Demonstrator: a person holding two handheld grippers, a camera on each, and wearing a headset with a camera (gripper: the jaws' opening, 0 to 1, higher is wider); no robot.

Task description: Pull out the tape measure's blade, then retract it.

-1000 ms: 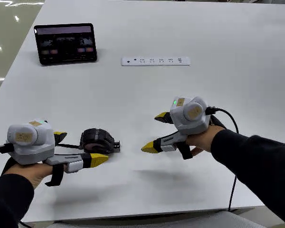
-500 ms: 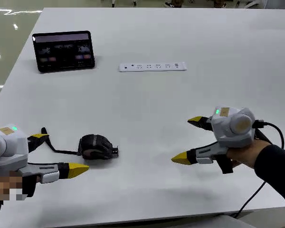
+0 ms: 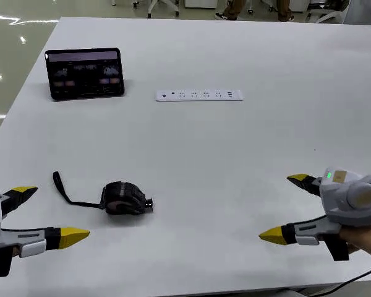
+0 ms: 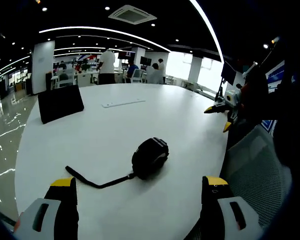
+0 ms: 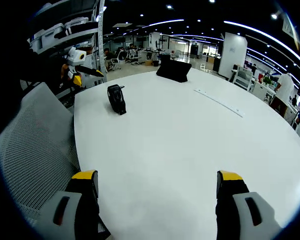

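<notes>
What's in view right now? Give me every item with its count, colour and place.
White workbench table: one, white, under everything.
Black round-cased tape measure: one, black, near left on the table, blade in, untouched.
Black wrist strap: one, black, trailing left from the tape measure.
Black upright tablet: one, black, far left.
White flat power strip: one, white, far centre.
Grey mesh chair: one, grey, at the near table edge.
Left gripper: one, grey with yellow tips, near left, open, holding nothing.
Right gripper: one, same colours, near right, open, holding nothing.
</notes>
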